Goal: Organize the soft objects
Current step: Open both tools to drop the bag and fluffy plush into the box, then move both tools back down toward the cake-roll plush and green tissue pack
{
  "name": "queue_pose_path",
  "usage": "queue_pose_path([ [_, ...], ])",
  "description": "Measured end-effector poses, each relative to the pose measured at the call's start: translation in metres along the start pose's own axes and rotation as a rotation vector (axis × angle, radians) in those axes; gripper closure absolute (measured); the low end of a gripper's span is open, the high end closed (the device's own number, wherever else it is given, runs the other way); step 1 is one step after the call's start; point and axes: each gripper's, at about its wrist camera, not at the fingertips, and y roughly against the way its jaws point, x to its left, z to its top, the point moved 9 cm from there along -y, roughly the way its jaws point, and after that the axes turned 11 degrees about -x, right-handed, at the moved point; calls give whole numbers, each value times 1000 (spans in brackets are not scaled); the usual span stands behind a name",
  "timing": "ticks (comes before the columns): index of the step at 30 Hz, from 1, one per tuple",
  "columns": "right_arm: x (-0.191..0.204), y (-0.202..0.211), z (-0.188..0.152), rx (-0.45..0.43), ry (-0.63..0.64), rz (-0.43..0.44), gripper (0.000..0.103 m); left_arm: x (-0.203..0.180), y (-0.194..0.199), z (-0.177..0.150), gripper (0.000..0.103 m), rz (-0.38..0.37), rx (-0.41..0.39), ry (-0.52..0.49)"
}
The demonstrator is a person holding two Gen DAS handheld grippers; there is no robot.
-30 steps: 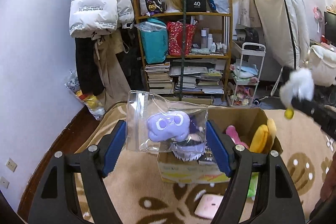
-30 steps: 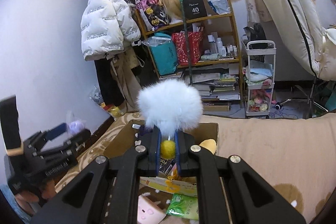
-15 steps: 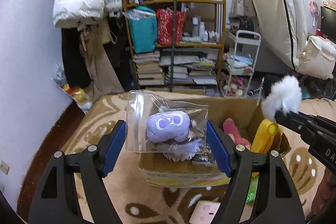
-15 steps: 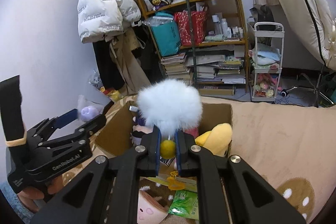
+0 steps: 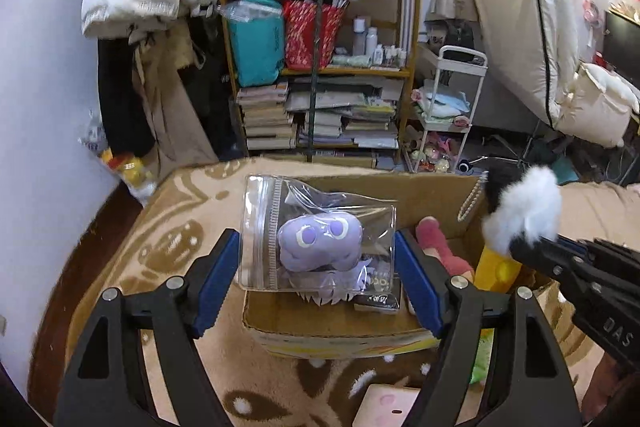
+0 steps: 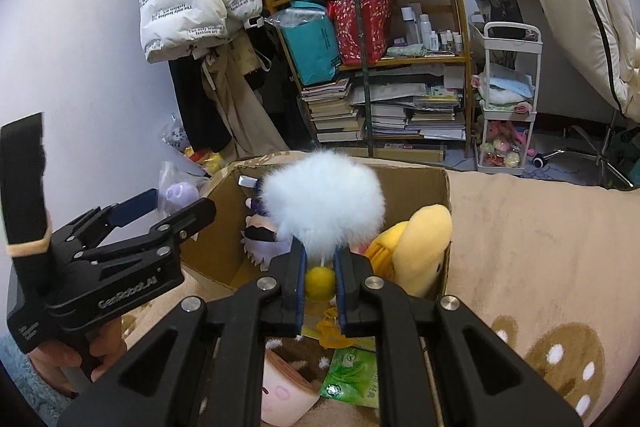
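**Two held soft toys at an open cardboard box**

The clear zip-top plastic bag point(image 5: 318, 233) containing a lilac plush face point(image 5: 320, 241) is pinched at its two side edges between the blue-padded jaws of the left gripper point(image 5: 318, 277), suspended above the near left part of the open brown cardboard box point(image 5: 360, 323). The white fluffy pom-pom with a yellow ball base point(image 6: 322, 211) is clamped at that ball between the nearly closed jaws of the right gripper point(image 6: 320, 279), above the box's near right side. Inside the box lie a yellow plush point(image 6: 424, 251) at right and a pink plush point(image 5: 438, 245) beside it. The box rests on a beige patterned carpet point(image 5: 176, 239); a wooden bookshelf point(image 5: 320, 67) stands behind it.
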Motion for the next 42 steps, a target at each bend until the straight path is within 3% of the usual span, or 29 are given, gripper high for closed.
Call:
queue_pose_path([
  [5,6,0,-3,5,27,1,89,6,-8,-7,26,28,42,12],
  [7,7,-2,-5,16,34,3,89,6,-7,-8,12,40,41,-1],
  [8,7,-3,-6,20,37,4,89,5,-6,-7,10,44,31,-7],
  [14,5,-7,-13,48,48,-10,86,-5,-4,-6,7,41,18,-58],
  [18,0,-5,-16,53,44,-20,70,-4,-3,-9,7,64,26,-100],
  [31,-3,26,-7,-6,30,-58,15,19,27,-16,7,124,59,-60],
  [36,-4,37,-13,15,18,-79,9,20,47,-24,7,122,77,-55],
  [38,-8,41,-16,28,-4,-106,0,18,58,-27,7,121,77,-69],
  [42,-16,53,-23,39,-68,-126,0,13,76,-32,7,101,76,-81],
])
